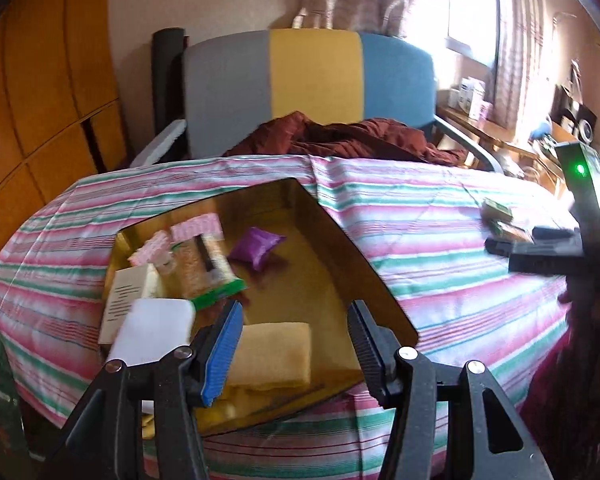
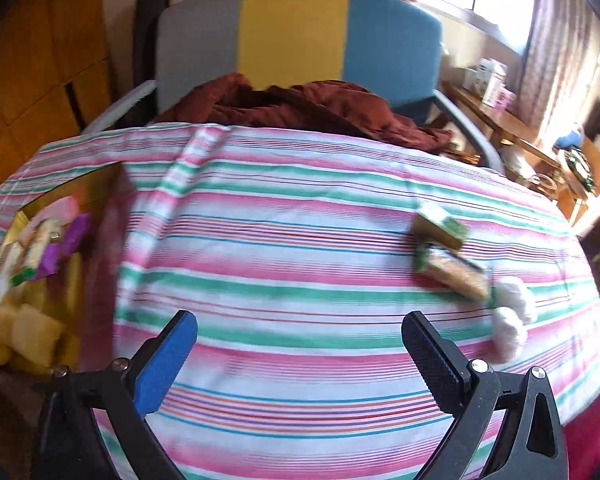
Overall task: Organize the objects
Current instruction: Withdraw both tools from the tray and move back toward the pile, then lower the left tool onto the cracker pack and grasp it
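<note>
A gold tray (image 1: 332, 224) lies on the striped cloth and holds a purple pouch (image 1: 256, 247), a green-edged snack pack (image 1: 206, 266), pink packets (image 1: 196, 228), a white block (image 1: 154, 330) and a yellow sponge (image 1: 274, 350). My left gripper (image 1: 294, 314) hovers open over the tray's near end, above the sponge, holding nothing. In the right wrist view, a green box (image 2: 440, 222), a second snack pack (image 2: 454, 272) and white cotton balls (image 2: 510, 312) lie on the cloth at the right. My right gripper (image 2: 300, 326) is open above bare cloth, left of them.
A grey, yellow and blue chair (image 1: 312, 80) with a dark red cloth (image 1: 340, 136) stands behind the table. A wooden cabinet (image 1: 40, 80) is at the left, a cluttered desk (image 2: 540, 136) by the window at the right. The right gripper's body (image 1: 580, 216) shows at the left view's right edge.
</note>
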